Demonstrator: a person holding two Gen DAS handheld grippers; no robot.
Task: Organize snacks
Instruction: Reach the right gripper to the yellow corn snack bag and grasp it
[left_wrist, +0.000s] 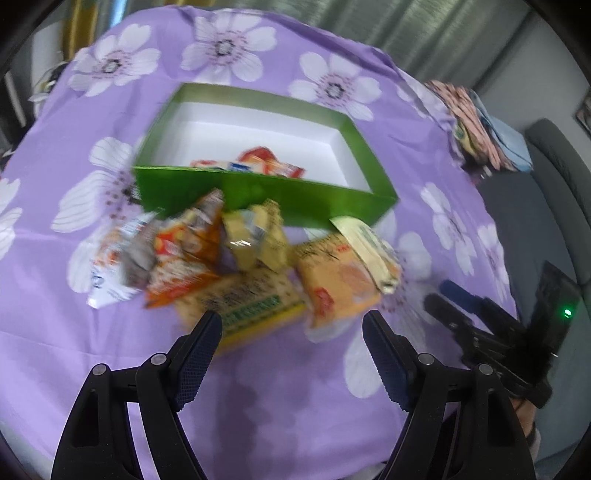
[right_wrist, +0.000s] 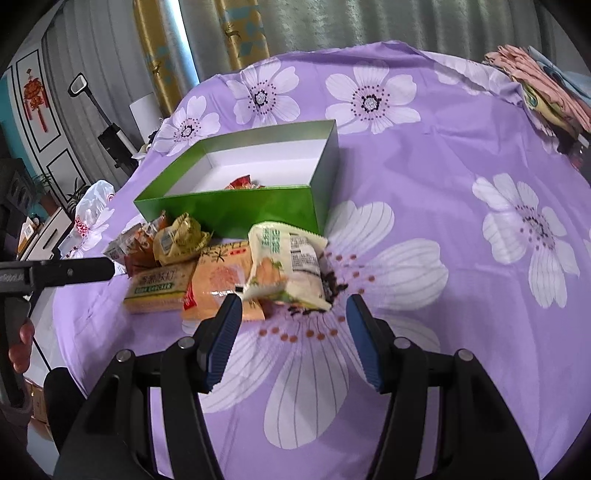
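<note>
Two grippers are recorded nearest the cameras, both spread wide with nothing between the jaws: the left gripper (left_wrist: 291, 325) is poised over the near edge of the snack pile, the right gripper (right_wrist: 293, 306) just short of a pale green-and-white packet (right_wrist: 286, 266).

Item, near row: a yellow soda-cracker pack (right_wrist: 157, 290) lying flat, an orange packet (right_wrist: 218, 286) touching it, and the pale packet leaned across the orange one's right end. Placement is judged to be a loose heap, left within reach of either gripper for one-at-a-time pickup.

Item, second row: a crumpled yellow wrapper (right_wrist: 179, 240), an orange-red packet (left_wrist: 183, 254) and a white-and-grey pouch (left_wrist: 118, 258), all crowded just beside the box's near wall.

Item, behind the heap: a green box (right_wrist: 236, 210), open-topped with a white interior, already holding a few red-and-white snacks (left_wrist: 255, 166) against its near wall. It is judged to be the destination; most of the sorting is not yet done.

Item, beneath all: a desk covered by a purple flowered cloth (right_wrist: 424, 184). Folded fabric (right_wrist: 535, 85) is noted at the far right edge, well apart from the snacks.
</note>
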